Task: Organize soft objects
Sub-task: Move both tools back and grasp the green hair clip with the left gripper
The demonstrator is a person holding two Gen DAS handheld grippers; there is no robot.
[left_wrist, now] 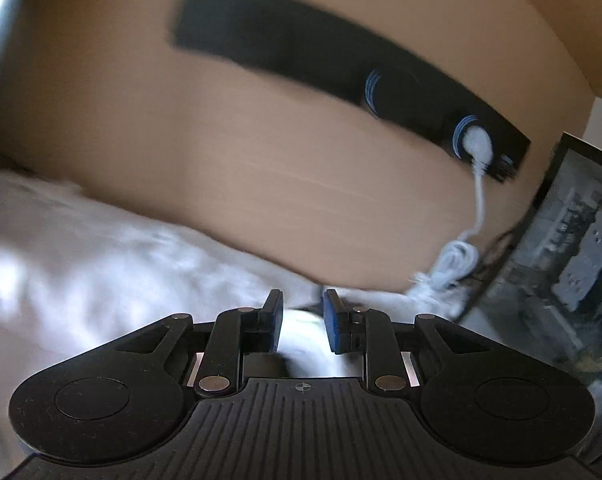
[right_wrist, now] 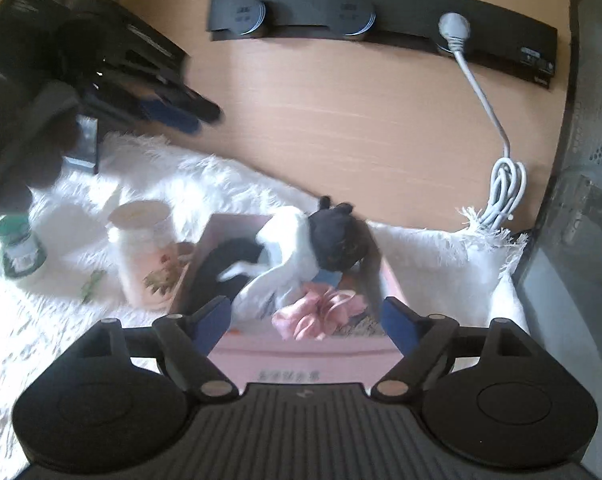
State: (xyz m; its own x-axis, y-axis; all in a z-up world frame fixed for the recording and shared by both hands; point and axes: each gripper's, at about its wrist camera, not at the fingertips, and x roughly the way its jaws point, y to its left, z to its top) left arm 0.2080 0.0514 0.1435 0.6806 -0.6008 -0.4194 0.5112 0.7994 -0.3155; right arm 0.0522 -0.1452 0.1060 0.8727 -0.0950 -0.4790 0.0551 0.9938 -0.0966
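In the right wrist view a pink box [right_wrist: 297, 354] sits on a white fluffy rug [right_wrist: 61, 320]. It holds a black and white plush toy [right_wrist: 301, 240] and a pink scrunchie [right_wrist: 321, 314]. My right gripper [right_wrist: 305, 320] is open, its blue pads either side of the box's near end, holding nothing. My left gripper [right_wrist: 173, 114] shows at the upper left, raised above the rug, jaws close together. In the blurred left wrist view the left gripper [left_wrist: 303, 320] has a narrow gap between its pads with nothing held, over the rug [left_wrist: 101, 272].
A white jar with a flower print [right_wrist: 149, 252] and a green-lidded jar [right_wrist: 19, 246] stand left of the box. A black socket strip [right_wrist: 381, 20] with a white plug and coiled cable [right_wrist: 505, 192] is on the wooden wall. A dark cabinet [right_wrist: 581, 220] stands at the right.
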